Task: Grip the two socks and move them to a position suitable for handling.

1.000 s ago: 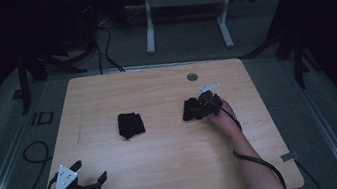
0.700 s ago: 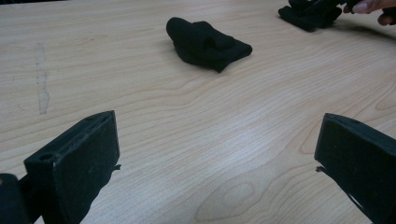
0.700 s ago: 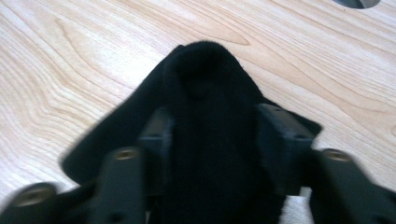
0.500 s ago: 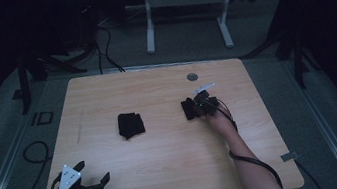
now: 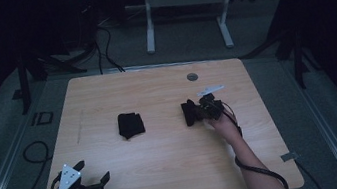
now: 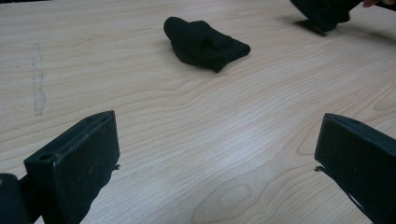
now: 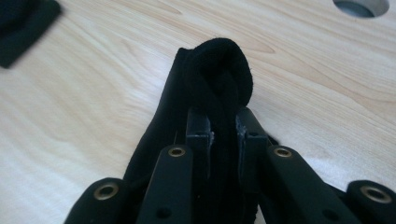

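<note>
Right gripper (image 7: 223,130) has just been closing, now clamping a black sock (image 7: 219,79) and lifting it off the worktop (image 5: 165,155). Left gripper (image 5: 93,179) hanging apart, idle. Second sock (image 5: 130,124) lying mid-worktop.

In the right gripper view, the right gripper (image 7: 223,128) has its two black jaws pinched tight on a black sock (image 7: 219,70), whose folded, rounded end bulges out just beyond the pads, the jaws having just been closing on it. Beneath lies the pale wooden desk (image 7: 93,93), with another black cloth (image 7: 23,28) at the upper left corner and a round grey hole (image 7: 360,6) at the upper right.
</note>
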